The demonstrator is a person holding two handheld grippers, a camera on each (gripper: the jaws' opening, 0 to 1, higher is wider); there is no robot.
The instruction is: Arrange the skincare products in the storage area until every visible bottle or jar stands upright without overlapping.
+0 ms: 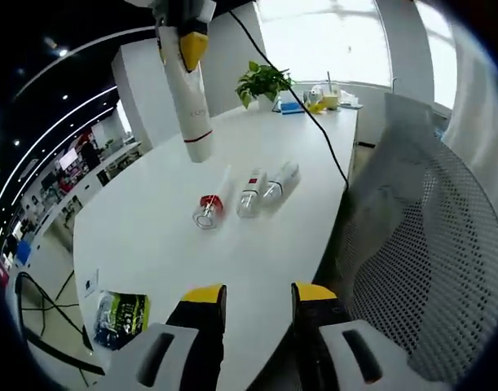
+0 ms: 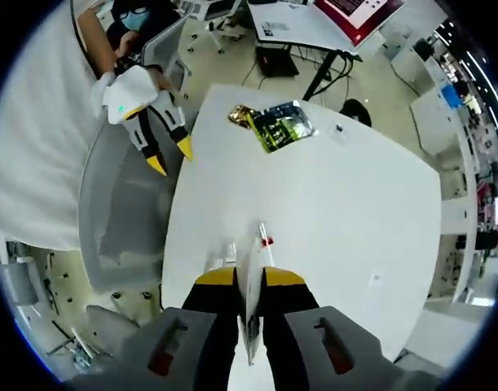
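Note:
Three skincare products lie on their sides in a row on the white table [image 1: 151, 236]: a red-capped tube [image 1: 209, 207] and two clear bottles [image 1: 250, 192] [image 1: 279, 181]. My left gripper [image 1: 259, 295] hovers open over the near table edge, with nothing between its jaws. Above the row, my right gripper [image 1: 188, 37] hangs shut on a white tube [image 1: 193, 106] with a red band near its lower end. In the right gripper view that white tube [image 2: 250, 297] sits clamped between the jaws of my right gripper [image 2: 249, 278]. The open left gripper [image 2: 170, 156] is at the upper left there.
A green snack packet [image 1: 122, 314] [image 2: 281, 124] lies near one table corner. A black cable [image 1: 318, 130] runs across the table toward a potted plant [image 1: 262, 81] and small items at the far end. A grey mesh chair [image 1: 444, 244] stands close beside the table.

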